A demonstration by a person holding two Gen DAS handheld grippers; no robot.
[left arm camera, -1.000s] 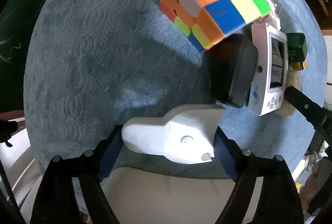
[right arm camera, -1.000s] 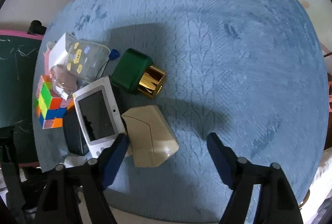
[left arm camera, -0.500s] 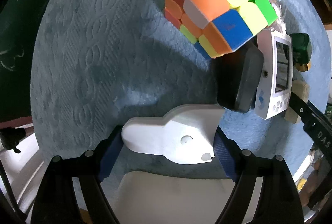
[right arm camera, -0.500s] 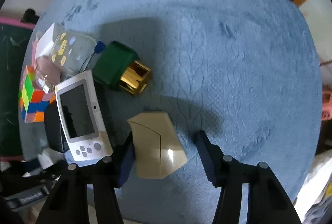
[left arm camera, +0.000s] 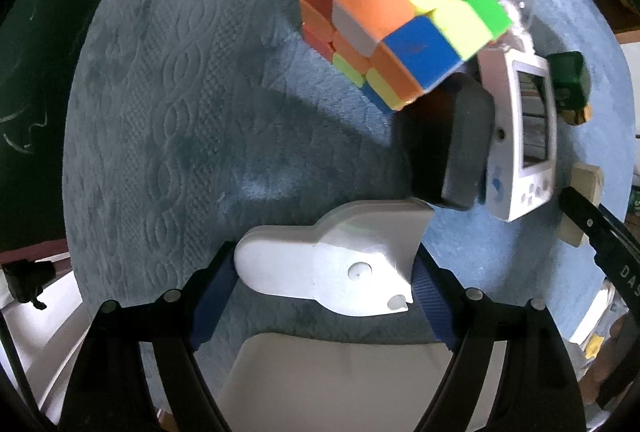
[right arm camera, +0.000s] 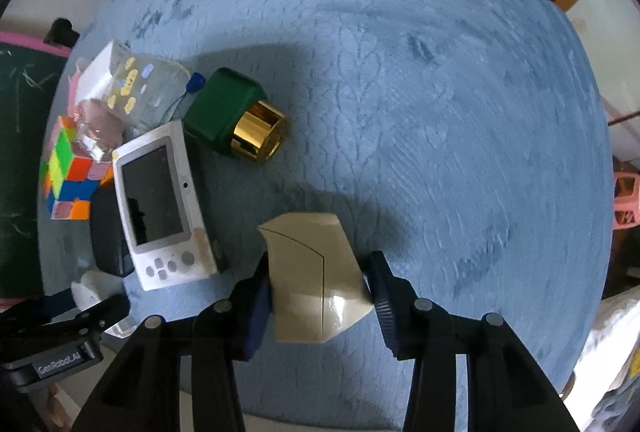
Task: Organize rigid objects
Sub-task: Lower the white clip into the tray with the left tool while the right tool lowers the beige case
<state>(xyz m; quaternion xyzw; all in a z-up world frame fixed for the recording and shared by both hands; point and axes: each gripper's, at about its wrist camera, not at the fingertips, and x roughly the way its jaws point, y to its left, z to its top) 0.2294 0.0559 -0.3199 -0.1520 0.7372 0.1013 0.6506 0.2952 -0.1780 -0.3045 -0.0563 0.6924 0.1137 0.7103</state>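
right gripper has just been closing and now pinches the beige box on the blue cloth-covered tabletop, just right of the white handheld console; left gripper clamps a white plastic piece near the puzzle cube

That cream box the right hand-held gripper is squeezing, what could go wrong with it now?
1. The right hand-held gripper pinches the cream box on its slanted sides, so it might slip out when lifted.
2. The white handheld game console lies close beside it; a swing to that side could knock it.
3. The left hand-held gripper holds a white plastic piece near the black case and puzzle cube; it could bump them.
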